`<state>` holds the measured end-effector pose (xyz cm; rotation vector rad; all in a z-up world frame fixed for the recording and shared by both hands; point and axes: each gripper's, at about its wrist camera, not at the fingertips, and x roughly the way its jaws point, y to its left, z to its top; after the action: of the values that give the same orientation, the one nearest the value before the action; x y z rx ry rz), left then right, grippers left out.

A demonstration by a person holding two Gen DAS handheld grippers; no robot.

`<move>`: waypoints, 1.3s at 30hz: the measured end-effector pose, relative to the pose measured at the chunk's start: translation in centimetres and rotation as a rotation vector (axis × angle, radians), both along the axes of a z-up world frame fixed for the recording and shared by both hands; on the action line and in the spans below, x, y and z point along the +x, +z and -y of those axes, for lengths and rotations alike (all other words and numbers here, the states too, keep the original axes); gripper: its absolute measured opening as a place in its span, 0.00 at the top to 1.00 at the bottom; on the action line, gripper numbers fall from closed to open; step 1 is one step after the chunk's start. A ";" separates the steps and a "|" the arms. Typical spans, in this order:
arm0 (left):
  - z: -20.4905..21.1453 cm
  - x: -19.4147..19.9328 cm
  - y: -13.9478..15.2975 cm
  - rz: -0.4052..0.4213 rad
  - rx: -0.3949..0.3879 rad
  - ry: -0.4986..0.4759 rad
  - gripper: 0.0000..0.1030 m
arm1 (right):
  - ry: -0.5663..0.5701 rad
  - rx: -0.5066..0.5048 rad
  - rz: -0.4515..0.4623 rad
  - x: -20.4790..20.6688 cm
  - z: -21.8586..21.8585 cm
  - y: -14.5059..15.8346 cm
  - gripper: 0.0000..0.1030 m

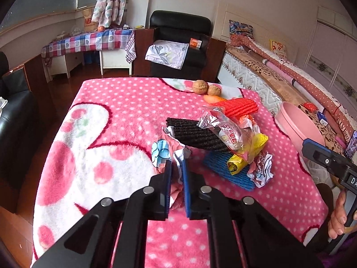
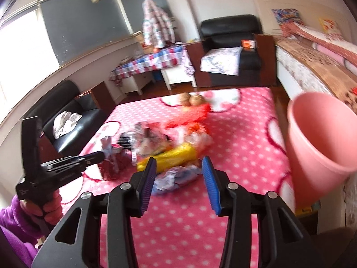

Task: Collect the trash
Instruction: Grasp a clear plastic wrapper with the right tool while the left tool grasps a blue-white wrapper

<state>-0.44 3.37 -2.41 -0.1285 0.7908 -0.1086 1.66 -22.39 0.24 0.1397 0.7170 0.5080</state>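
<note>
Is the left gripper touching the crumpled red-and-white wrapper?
Touching. The left wrist view shows the left gripper shut on the crumpled wrapper, with paper pinched between its fingers.

Right view's trash pile (image 2: 169, 147) blurred; pink bin (image 2: 316, 138) cut off.

Not much legible here tbh. The paper bag (image 1: 89, 19) by the window says "balance" in red, and the bedding (image 1: 342, 126) on the right reads something like "GIVE A". The snack wrapper's (image 1: 231, 136) print is unreadable.
</note>
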 end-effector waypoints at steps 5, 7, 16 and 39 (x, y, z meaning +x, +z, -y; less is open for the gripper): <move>-0.6 -0.6 0.9 0.037 -0.018 -0.015 0.93 | 0.086 -0.017 0.012 0.9 -3.1 0.8 0.58; -1.0 -0.8 1.2 0.052 -0.030 -0.016 0.93 | 0.110 -0.034 0.021 1.3 -4.5 1.1 0.58; -2.8 -1.2 1.0 0.054 -0.076 0.011 0.93 | 0.193 -0.166 0.063 3.1 -9.8 0.8 0.58; -3.0 -0.6 2.2 0.063 -0.116 0.022 0.93 | 0.131 -0.140 0.064 4.2 -7.7 0.7 0.94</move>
<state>-1.06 6.39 -0.24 -0.2422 0.7196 -0.1373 5.83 -14.66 0.98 -0.0543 0.6999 0.5832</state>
